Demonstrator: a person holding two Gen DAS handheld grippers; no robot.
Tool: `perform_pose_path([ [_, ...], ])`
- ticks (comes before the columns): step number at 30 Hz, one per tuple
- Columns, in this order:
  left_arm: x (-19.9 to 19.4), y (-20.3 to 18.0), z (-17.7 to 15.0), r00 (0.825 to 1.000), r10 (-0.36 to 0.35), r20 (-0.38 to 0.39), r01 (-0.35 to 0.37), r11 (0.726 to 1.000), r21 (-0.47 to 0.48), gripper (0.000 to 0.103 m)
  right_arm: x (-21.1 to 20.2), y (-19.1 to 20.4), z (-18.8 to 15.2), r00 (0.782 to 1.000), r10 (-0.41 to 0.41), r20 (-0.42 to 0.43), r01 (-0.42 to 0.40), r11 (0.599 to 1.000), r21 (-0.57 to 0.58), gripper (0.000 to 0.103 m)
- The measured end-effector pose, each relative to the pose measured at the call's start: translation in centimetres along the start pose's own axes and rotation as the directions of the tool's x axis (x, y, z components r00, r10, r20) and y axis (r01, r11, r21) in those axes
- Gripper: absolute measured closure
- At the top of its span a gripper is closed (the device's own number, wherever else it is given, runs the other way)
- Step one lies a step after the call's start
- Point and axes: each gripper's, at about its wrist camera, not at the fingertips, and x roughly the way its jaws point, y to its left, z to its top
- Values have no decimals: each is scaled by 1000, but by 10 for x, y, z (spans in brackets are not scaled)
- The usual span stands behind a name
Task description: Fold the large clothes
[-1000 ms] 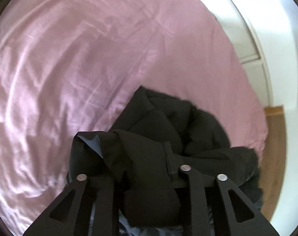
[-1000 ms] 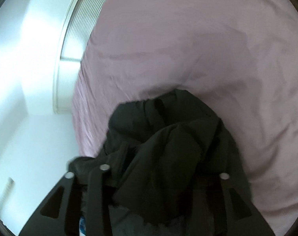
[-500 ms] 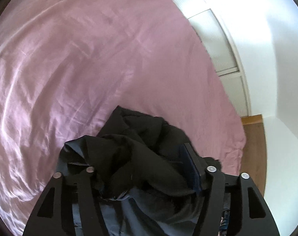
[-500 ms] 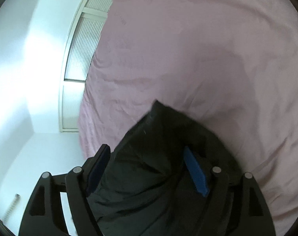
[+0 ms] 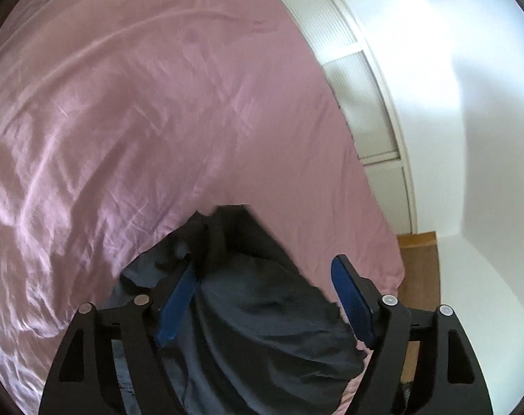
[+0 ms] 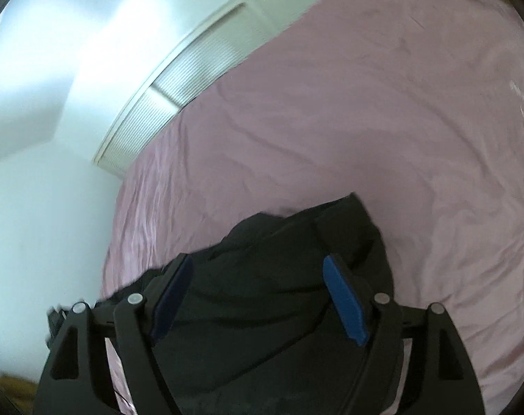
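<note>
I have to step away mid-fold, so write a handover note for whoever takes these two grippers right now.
Left gripper: jaws have just been opening, now open; dark cloth lies between the pads, not pinched.
Right gripper: jaws just opened, nothing gripped.
Black garment: bunched in a loose heap near the edge of the pink bed cover.
Done: garment let go on the bed.
Left: spread it flat, then fold; no neat fold shows yet.

Pink-sheeted bed (image 5: 158,121); crumpled black garment (image 5: 262,311) lying on it
</note>
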Motion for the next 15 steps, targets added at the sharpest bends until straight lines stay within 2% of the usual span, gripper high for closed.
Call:
perform_pose_path([
  [3, -17, -12, -1, 999, 27, 36, -30, 998, 61, 27, -7, 21, -16, 1000, 10, -7, -10, 997, -79, 26],
  [6, -31, -38, -17, 993, 91, 78, -105, 974, 198, 26, -8, 48, -31, 1000, 11, 0, -11, 985, -171, 26],
  [9, -31, -64, -49, 985, 138, 101, -164, 929, 332, 25, -4, 74, -55, 1000, 2, 7, -1, 965, -263, 26],
  [11, -24, -77, -76, 981, 158, 113, -191, 889, 416, 23, 0, 87, -71, 1000, -5, 10, 8, 949, -316, 26],
  [15, 13, -95, -135, 979, 181, 98, -205, 820, 534, 22, 18, 113, -96, 1000, -19, 10, 22, 914, -405, 26],
])
